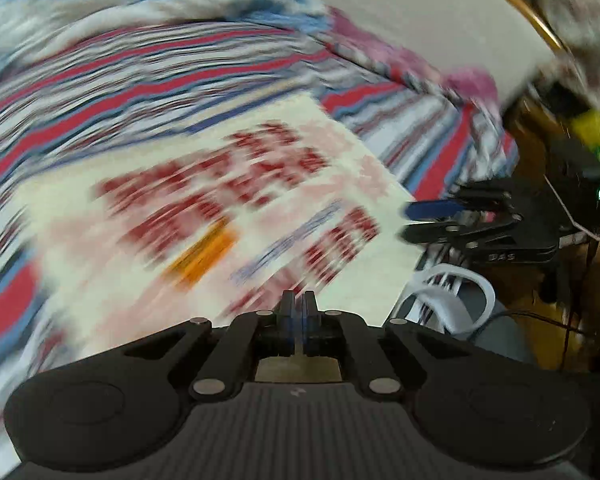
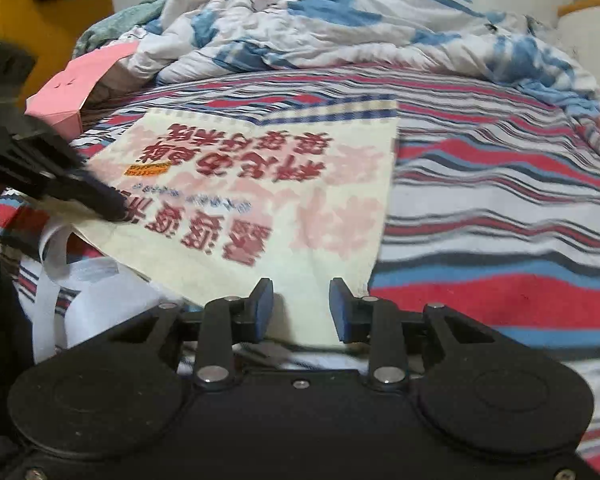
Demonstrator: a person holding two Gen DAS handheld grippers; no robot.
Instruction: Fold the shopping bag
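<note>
Right gripper [image 2: 301,307] at the lower centre stands parted over the near edge of the cream shopping bag [image 2: 268,200], gripping nothing. Left gripper [image 2: 108,204], clenched and seemingly empty, reaches in from the left. Seize adjacent corners on the striped bedsheet [image 2: 500,216], then fold evenly.

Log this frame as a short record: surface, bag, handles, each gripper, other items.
surface: striped sheet on a bed
bag: cream shopping bag with red print, lying flat on the sheet
handles: white handles at the bag's left end in the right wrist view
left gripper: shut, nothing seen between its jaws
right gripper: open, jaws apart over the bag's near edge
other items: pink box, blue and white quilt
</note>
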